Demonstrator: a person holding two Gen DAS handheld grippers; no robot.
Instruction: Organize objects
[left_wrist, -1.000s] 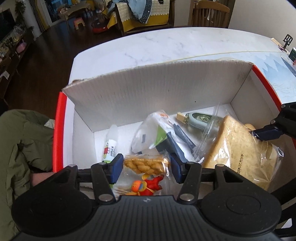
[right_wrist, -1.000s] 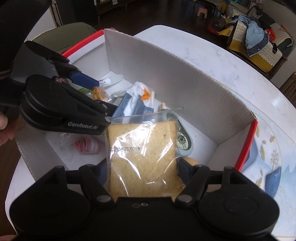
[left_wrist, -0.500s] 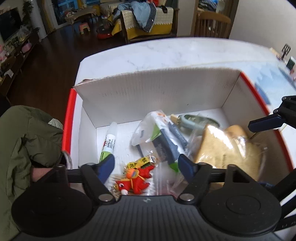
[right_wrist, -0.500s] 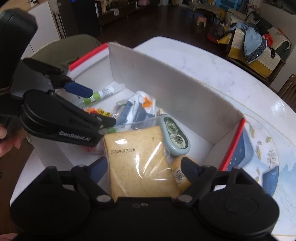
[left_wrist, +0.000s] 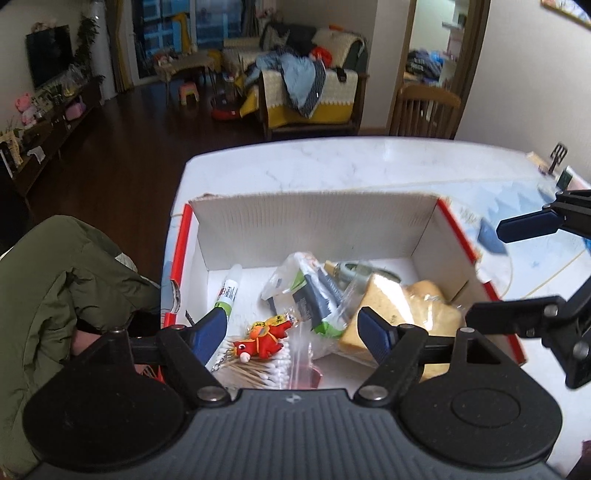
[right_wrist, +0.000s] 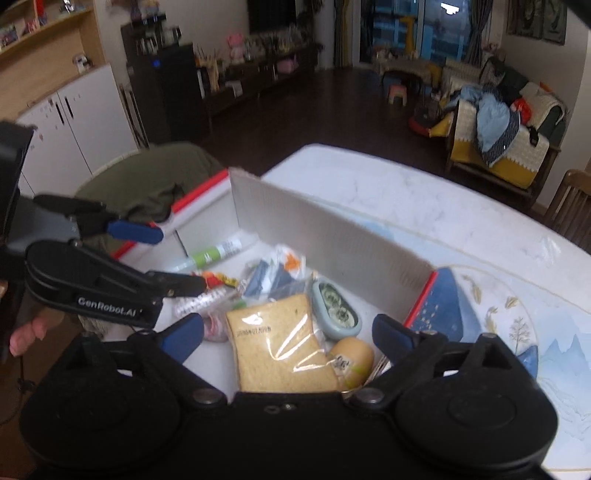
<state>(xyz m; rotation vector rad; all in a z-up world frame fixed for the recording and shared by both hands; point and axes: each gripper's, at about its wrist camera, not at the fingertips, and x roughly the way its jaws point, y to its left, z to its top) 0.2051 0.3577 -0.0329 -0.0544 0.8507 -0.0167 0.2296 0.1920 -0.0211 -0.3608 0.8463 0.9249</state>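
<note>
Bread (right_wrist: 277, 347), low centre of the frame, lies in the box (left_wrist: 310, 218) between the right gripper (right_wrist: 288, 332) jaws, which have just opened wide off it; left gripper (left_wrist: 291, 332) jaws gape empty over the toy (left_wrist: 262, 338): both drops look done

Two handheld grippers hang side by side, both angled steeply downward. The left gripper (left_wrist: 291, 328) has its blue-padded jaws spread apart with nothing clamped between them. The right gripper (right_wrist: 290, 334) has just been opening further; its jaws stand wide, pressing on nothing. In the right wrist view, fingertips (right_wrist: 27, 332) of the person's left hand show at the left edge, behind the left gripper's black body.
</note>
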